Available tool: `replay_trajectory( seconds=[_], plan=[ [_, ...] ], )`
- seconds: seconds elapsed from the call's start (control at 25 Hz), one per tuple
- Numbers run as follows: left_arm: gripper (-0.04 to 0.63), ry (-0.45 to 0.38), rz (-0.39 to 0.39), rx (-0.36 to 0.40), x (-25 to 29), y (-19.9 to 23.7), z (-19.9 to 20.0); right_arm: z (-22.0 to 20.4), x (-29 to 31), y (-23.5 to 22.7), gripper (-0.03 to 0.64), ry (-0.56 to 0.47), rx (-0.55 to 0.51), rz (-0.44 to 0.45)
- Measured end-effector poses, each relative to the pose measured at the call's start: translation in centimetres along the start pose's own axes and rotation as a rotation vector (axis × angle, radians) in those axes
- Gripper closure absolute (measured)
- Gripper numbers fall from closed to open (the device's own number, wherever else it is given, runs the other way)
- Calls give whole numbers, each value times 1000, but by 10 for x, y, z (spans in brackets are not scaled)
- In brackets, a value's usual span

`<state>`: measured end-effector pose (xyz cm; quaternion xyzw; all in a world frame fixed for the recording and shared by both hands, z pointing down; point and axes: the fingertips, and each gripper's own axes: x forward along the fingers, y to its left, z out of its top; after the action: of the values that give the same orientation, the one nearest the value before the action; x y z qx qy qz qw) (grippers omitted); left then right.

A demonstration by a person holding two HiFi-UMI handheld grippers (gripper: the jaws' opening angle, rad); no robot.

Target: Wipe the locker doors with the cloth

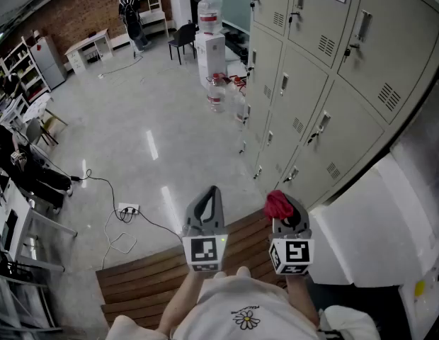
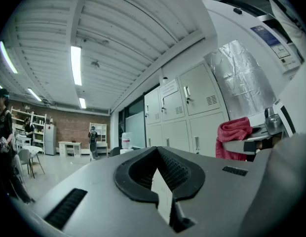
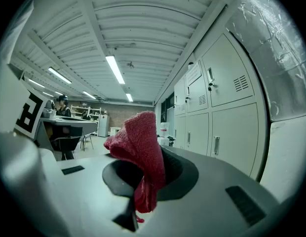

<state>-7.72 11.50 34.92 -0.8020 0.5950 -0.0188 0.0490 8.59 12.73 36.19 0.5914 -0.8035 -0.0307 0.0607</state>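
A red cloth (image 1: pixel 277 204) is bunched at the tip of my right gripper (image 1: pixel 283 207), whose jaws are shut on it; the right gripper view shows the cloth (image 3: pixel 138 154) sticking up from between the jaws. My left gripper (image 1: pixel 210 198) is shut with nothing in it, its jaws (image 2: pixel 160 169) pressed together. Both grippers hang over a wooden bench (image 1: pixel 145 282), short of the beige lockers (image 1: pixel 326 83) that run along the right. The locker doors (image 3: pixel 224 107) are closed, each with a handle and a vent.
A water dispenser (image 1: pixel 209 44) and spare bottles (image 1: pixel 217 94) stand beside the lockers' far end. A power strip with cables (image 1: pixel 126 210) lies on the floor at left. A white appliance (image 1: pixel 382 225) sits at right. Desks, chairs and a person stand far back.
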Motion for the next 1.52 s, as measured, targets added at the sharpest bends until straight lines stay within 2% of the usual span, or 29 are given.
replay_trajectory(
  seconds=[0.16,0.6,0.88,1.2,1.36,1.52],
  plan=[
    [578,20,8,2,4,-1,-4,-3,3,-1,588,0,27,6],
    [578,15,72,-14,17,-13,-15,-26,7,-9,588,16,15,136],
    [578,34,116,-30,24,-12,-23,-40,13,-18,588,41,59,164],
    [578,-22,89,-31,72,-7,-17,-45,39,-42,588,31,66,128],
    [578,-41,84,-44,99,5,-33,-56,71,-44,588,25,51,134],
    [578,-75,83,-33,136,35,-50,-71,123,-39,588,-11,50,138]
  ],
)
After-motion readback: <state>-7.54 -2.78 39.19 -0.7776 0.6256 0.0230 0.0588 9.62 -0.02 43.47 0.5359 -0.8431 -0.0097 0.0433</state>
